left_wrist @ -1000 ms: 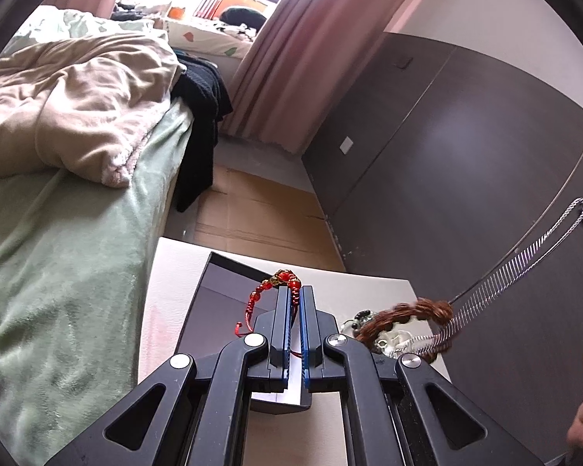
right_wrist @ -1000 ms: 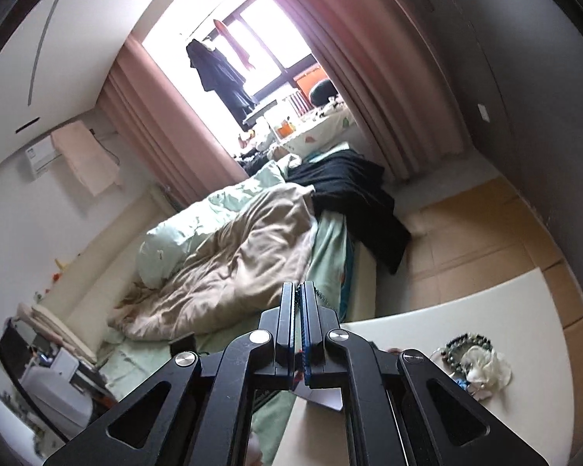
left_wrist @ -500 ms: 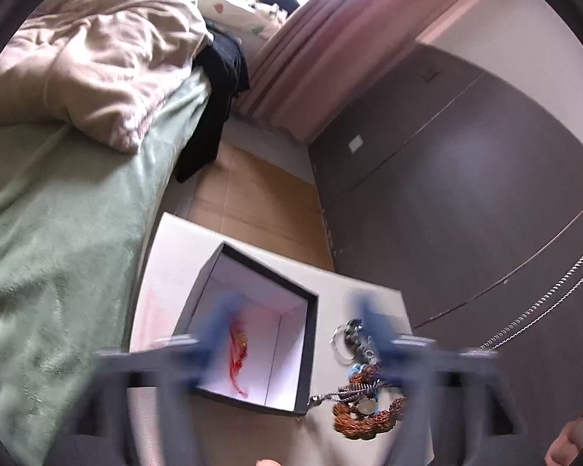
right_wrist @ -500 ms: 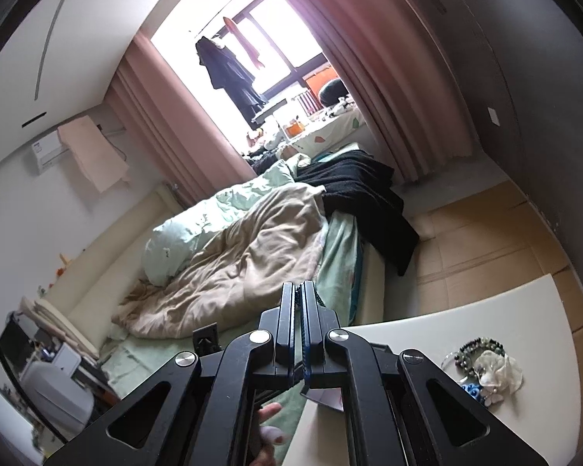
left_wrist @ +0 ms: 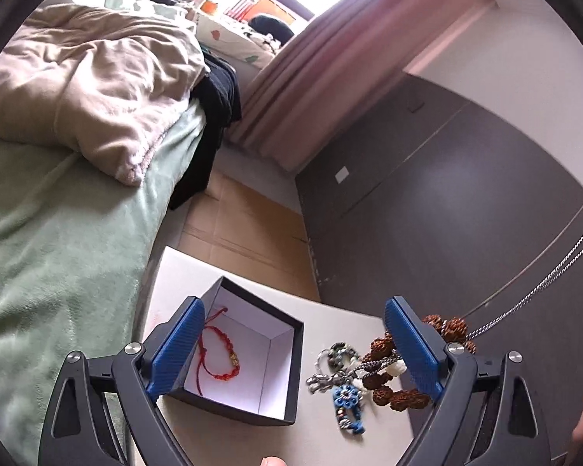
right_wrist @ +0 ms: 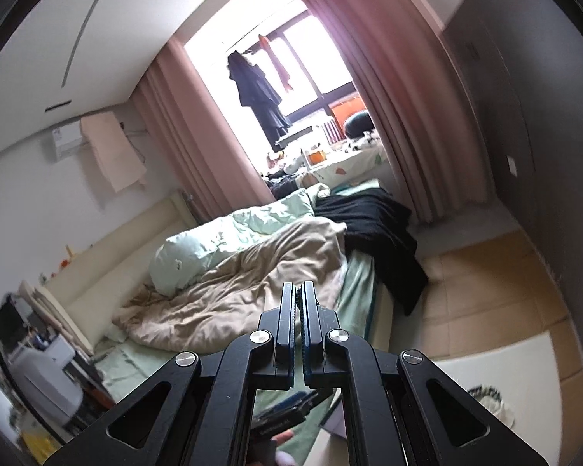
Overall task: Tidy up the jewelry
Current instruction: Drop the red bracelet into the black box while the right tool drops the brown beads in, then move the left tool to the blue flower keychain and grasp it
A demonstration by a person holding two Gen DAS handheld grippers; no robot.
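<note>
Red bracelet (left_wrist: 217,353) lying inside open black box (left_wrist: 287,369), white lining, on pale table (left_wrist: 330,314). Left gripper (left_wrist: 291,349) hovering above, blue pads spread wide, nothing gripped. Just right of box, heap of jewelry (left_wrist: 369,372): brown beads, blue flower piece, silver bits. Silver chain (left_wrist: 544,283) stretched taut up from heap toward right edge. Right gripper (right_wrist: 299,310) pinched tight on something thin and dark, can't tell what. No readable writing or brands anywhere.

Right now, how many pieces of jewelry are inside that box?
1: a red bracelet lies on the white floor of the box, toward its left side. The left finger hides part of that corner, so something small could sit behind it.
</note>
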